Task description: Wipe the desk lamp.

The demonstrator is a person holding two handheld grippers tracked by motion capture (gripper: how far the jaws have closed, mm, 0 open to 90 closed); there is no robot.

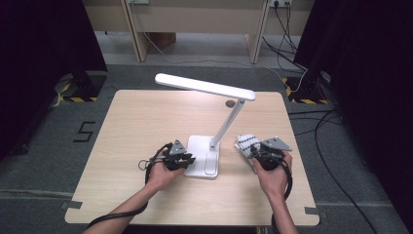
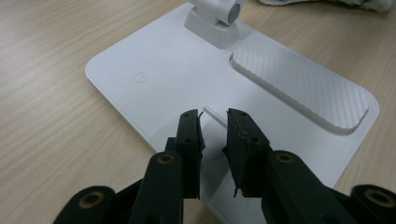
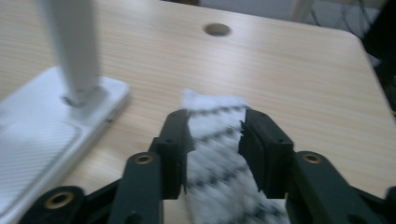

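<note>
Left tool (image 1: 182, 161) hovers over the near left part of a white desk lamp's base (image 1: 203, 156) on the wooden table (image 1: 136, 122), its black jaws standing a little apart with nothing between them; in the left gripper view the left tool (image 2: 214, 122) sits above a thin raised line on the base (image 2: 187, 79), with the faint power symbol (image 2: 141, 76) off to the left and a ribbed inset panel (image 2: 299, 88) to the right. Right tool (image 1: 260, 155) rests over a white cloth with dark stripes (image 1: 245, 144) that lies on the table just right of the lamp base; in the right gripper view the right tool (image 3: 214, 123) stands with jaws spread on either side of the cloth (image 3: 215, 112), and whether they touch it cannot be made out. The cloth's long axis runs from near to far, its far end pointing toward the round hole (image 3: 217, 30) near the table's far edge. The lamp's stem (image 1: 226, 122) leans up and to the right from the base, and its long flat head (image 1: 204, 87) stretches left to right above the table. Motion blur smears the cloth's near end in the right gripper view, and the person's right hand (image 1: 272, 178) hides its near end in the high view
</note>
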